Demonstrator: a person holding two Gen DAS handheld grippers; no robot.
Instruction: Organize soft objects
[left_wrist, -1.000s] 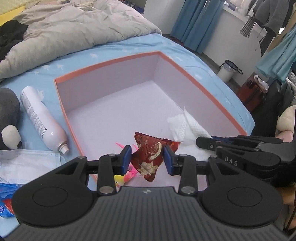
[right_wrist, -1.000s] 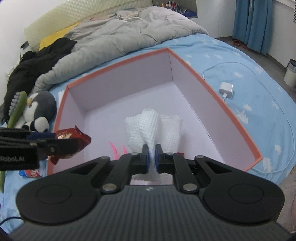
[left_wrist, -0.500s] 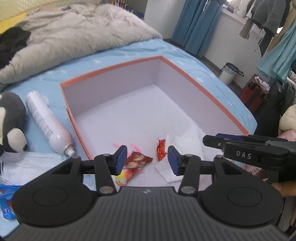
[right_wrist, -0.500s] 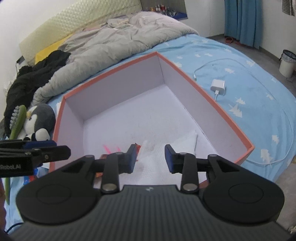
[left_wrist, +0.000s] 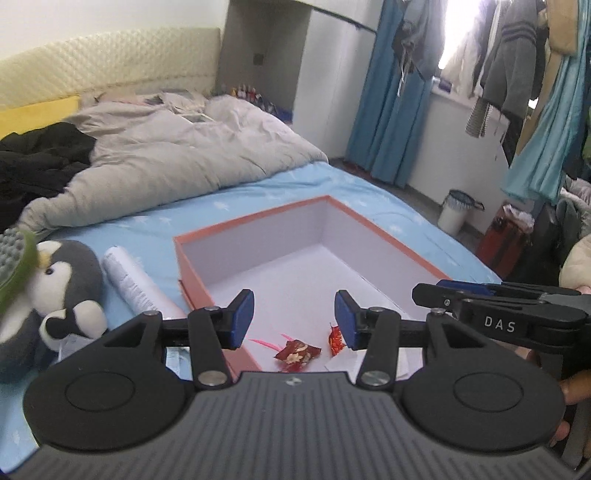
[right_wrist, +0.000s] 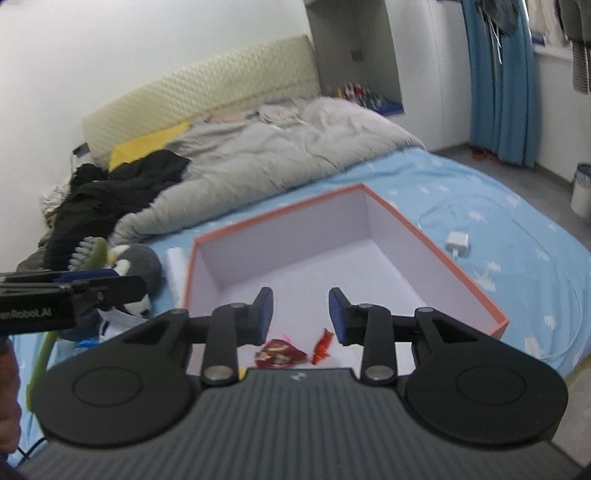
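Observation:
The orange-rimmed box (left_wrist: 255, 221) with a pale inside lies on the blue bed. At its near end lie a red snack packet (left_wrist: 295, 350), a small red wrapper (left_wrist: 335, 334) and a white cloth (left_wrist: 341, 363), mostly hidden behind my fingers. My left gripper (left_wrist: 294, 319) hangs open above them with nothing between its pads. The right gripper (right_wrist: 301, 314) is open and bare too, over the same packet (right_wrist: 279, 352) and wrapper (right_wrist: 322, 343). Each gripper shows side-on in the other's view.
A penguin plush (left_wrist: 62, 280), a green brush (left_wrist: 14, 254) and a white spray can (left_wrist: 133, 280) lie left of the box. A white charger (right_wrist: 457, 242) with its cable lies to the right. Behind are a grey duvet (left_wrist: 166, 155) and black clothes (right_wrist: 122, 184).
The left gripper let go of the red packet and the right one of the white cloth; both now lie in the box. Both grippers opened, rose and drew back.

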